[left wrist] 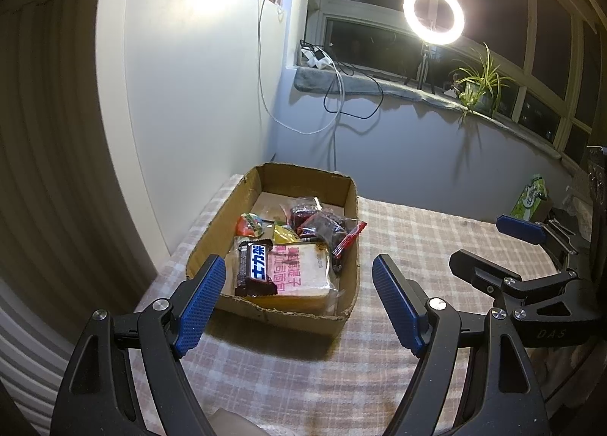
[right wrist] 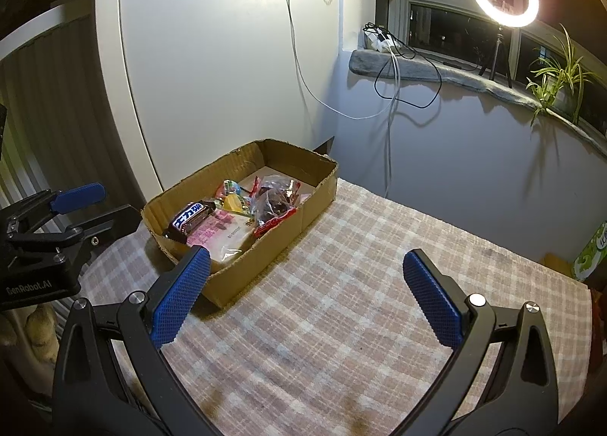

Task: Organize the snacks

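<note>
An open cardboard box stands on a checked tablecloth and shows in the right wrist view too. It holds several snacks: a dark chocolate bar lying on a pink bread pack, a dark bag with a red edge, and small colourful packets. My left gripper is open and empty just in front of the box. My right gripper is open and empty over the cloth, right of the box.
The checked cloth covers the table. A white cabinet stands behind the box. A windowsill holds cables, a lit ring light and a plant. A green carton stands at the table's far right.
</note>
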